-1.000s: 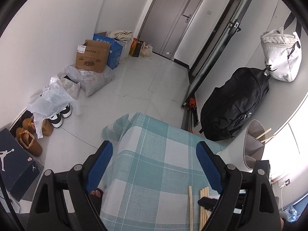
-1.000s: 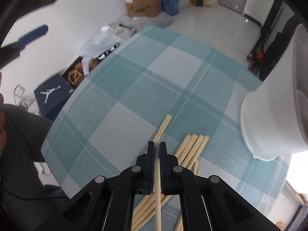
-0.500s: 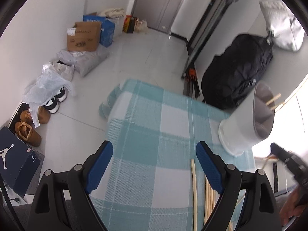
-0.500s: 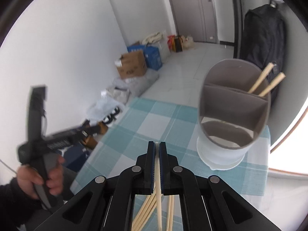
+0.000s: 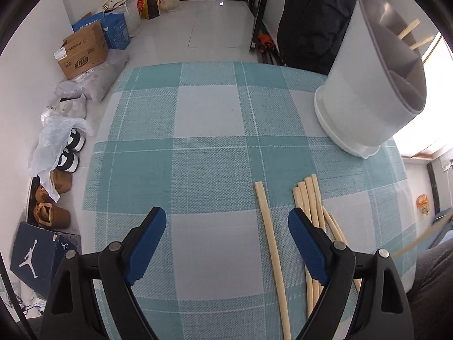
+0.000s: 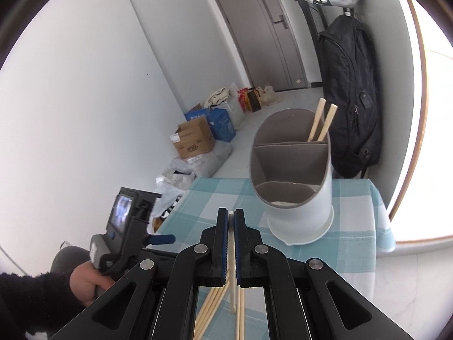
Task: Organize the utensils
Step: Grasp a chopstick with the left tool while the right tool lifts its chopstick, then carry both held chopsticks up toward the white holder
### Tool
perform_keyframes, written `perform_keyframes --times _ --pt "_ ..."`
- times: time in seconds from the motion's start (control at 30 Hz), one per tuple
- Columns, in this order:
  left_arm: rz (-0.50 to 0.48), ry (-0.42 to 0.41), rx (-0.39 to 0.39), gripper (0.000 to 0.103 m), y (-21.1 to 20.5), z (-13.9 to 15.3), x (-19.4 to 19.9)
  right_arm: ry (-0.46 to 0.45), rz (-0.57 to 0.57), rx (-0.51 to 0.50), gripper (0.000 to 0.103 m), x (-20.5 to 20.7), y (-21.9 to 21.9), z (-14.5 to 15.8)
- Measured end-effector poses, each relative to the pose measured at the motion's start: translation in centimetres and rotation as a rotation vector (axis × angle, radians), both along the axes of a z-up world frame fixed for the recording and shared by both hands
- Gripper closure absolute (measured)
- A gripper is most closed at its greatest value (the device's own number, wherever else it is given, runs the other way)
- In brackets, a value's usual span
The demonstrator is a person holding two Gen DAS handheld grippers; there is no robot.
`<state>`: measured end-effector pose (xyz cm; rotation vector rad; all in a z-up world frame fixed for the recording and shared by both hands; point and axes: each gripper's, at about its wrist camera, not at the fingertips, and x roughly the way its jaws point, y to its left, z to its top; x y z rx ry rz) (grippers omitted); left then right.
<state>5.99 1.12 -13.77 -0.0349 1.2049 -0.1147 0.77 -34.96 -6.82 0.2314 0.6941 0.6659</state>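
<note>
Transfer step: right gripper (image 6: 231, 221) jaws clamped on one chopstick (image 6: 232, 283), lifted short of the holder (image 6: 294, 187). Left gripper (image 5: 226, 243) jaws apart, idle. Next, probably: tip it upright into the holder's far compartment, beside the two chopsticks there.

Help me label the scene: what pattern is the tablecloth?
The tablecloth is a teal-and-white check, woven-looking; the left wrist view shows it best.

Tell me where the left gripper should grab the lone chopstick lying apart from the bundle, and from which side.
Grip the lone chopstick near mid-length, coming straight down from above with the jaws across its width. It lies flat on the checked tablecloth, apart from the bundle, and the open left gripper already straddles it.
</note>
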Motion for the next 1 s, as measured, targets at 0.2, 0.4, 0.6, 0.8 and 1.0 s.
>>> perform_keyframes --times 0.2,0.4,0.6,0.8,1.0 --pt "-0.03 0.11 0.122 0.018 -1.1 -1.3 1.2 0.005 -0.011 0.011 0.1 -0.3 -0.9 -0.4" --pt "-0.073 0.171 0.103 0.032 -1.4 -1.3 2.1 0.01 -0.008 0.029 0.1 -0.4 -1.2 -0.5" --pt "-0.131 0.233 0.113 0.05 -2.2 -1.1 2.8 0.011 -0.012 0.026 0.1 -0.4 -1.1 -0.6" --pt "-0.148 0.25 0.109 0.083 -2.8 -0.8 3.5 0.015 -0.015 0.048 0.1 -0.4 -1.2 -0.6" --pt "-0.125 0.256 0.078 0.1 -3.4 -0.6 3.6 0.017 -0.026 0.037 0.1 -0.3 -1.0 -0.7"
